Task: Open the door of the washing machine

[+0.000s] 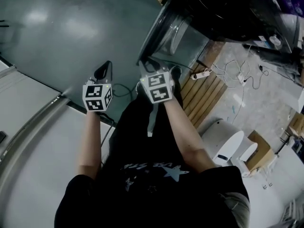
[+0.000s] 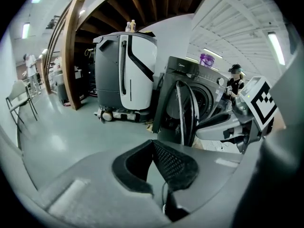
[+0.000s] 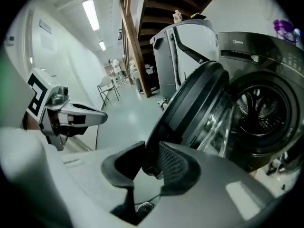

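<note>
A dark front-loading washing machine [image 3: 256, 56] stands with its round door [image 3: 194, 103] swung wide open, so the drum [image 3: 259, 110] shows. In the head view the door [image 1: 166, 32] hangs just ahead of my hands. My right gripper [image 3: 151, 158] is shut on the door's lower rim, which sits between the two pads. My left gripper [image 2: 153, 144] hangs to the left of the door, its tips together with nothing between them. From the left gripper view the door [image 2: 183, 113] is seen edge-on. In the head view the left gripper [image 1: 103, 71] and right gripper [image 1: 148, 69] are side by side.
A grey and white floor-cleaning machine [image 2: 126, 75] stands to the washer's left. A wooden slatted pallet [image 1: 204, 96] with a power strip [image 1: 202, 74] and cables lies by the washer's base. A white device [image 1: 228, 146] and a cardboard box [image 1: 259, 151] sit at right. A chair [image 2: 19, 103] stands far left.
</note>
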{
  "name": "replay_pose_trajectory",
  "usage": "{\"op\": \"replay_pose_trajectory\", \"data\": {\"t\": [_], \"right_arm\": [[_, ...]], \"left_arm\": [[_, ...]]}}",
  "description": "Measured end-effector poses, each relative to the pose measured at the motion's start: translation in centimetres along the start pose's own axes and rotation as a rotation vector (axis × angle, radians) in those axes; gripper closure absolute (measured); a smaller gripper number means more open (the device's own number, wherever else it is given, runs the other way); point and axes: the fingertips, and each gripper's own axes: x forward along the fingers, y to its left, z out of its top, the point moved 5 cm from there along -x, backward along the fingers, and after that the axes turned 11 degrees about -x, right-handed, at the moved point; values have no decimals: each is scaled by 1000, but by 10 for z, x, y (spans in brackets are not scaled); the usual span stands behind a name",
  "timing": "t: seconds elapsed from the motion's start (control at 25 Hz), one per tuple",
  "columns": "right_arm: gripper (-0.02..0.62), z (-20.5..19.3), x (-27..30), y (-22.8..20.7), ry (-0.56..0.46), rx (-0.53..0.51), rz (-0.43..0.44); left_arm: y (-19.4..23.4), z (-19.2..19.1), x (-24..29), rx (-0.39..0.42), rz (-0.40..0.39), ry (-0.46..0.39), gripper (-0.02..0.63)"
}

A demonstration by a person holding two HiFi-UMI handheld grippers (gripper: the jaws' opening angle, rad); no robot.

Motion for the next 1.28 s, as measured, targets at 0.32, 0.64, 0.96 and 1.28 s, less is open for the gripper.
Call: {"op": "replay_pose_trajectory", "data": {"t": [0.32, 0.64, 0.96, 1.28], "right_arm": [[503, 16, -38, -5, -31, 10, -74], [527, 6, -134, -60, -33, 122, -286], [591, -23, -216, -88, -37, 228, -424], [591, -50, -287, -81, -110, 285, -508]], "left_arm": [[4, -2, -22, -30, -24, -7, 595], [-36, 38, -27, 62, -129, -19, 595], [-89, 65, -22, 135, -226, -28, 594], [-160, 59, -38, 226, -322, -28, 595]]}}
